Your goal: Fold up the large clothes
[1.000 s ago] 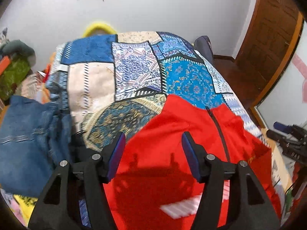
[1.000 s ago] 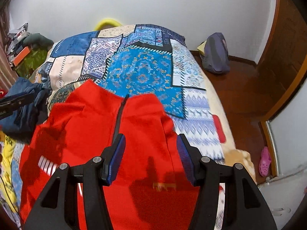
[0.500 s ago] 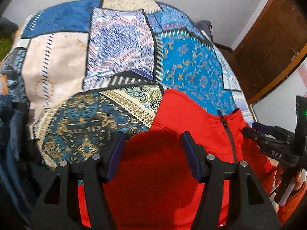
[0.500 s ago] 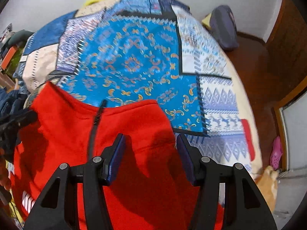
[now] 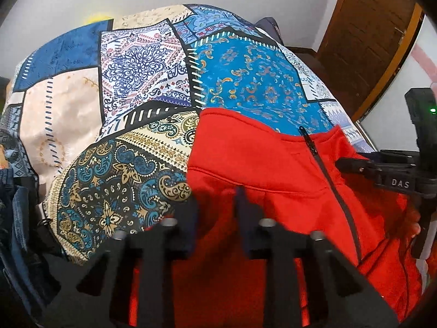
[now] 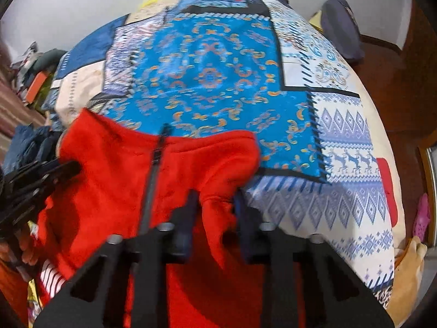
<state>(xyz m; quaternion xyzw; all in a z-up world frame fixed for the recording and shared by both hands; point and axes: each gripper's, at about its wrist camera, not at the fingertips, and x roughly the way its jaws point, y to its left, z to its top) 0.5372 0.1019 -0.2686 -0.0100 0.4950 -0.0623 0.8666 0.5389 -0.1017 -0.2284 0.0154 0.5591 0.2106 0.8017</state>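
Both jaws are partly drawn in around red cloth, each pair with a fold of the jacket between its fingers.

Left wrist view: the left gripper [image 5: 215, 205] sits over the jacket [image 5: 273, 169] near the collar's left end, its fingers blurred and narrowed on a ridge of fabric; whether the pads press it firmly I cannot tell for sure, but the cloth bunches up between them. The jacket lies on the bed, on the patchwork quilt [image 5: 142, 63], collar pointing toward the far edge, the dark zipper [image 5: 327, 180] running down its front. The right gripper [image 5: 382, 175] shows at the right, over the jacket's other shoulder. Blue jeans [image 5: 13, 218] lie at the bed's left edge. A wooden door [image 5: 368, 32] stands beyond the bed's right side.

Right wrist view: the right gripper [image 6: 215, 205] pinches a raised fold of the jacket [image 6: 114, 169] at the collar's right end, close to the quilt [image 6: 213, 68]. The zipper [image 6: 154, 169] runs to the left of it. The left gripper [image 6: 49, 175] reaches in from the left edge, over the jacket. A grey bag [image 6: 341, 27] lies on the floor past the bed's far right corner.
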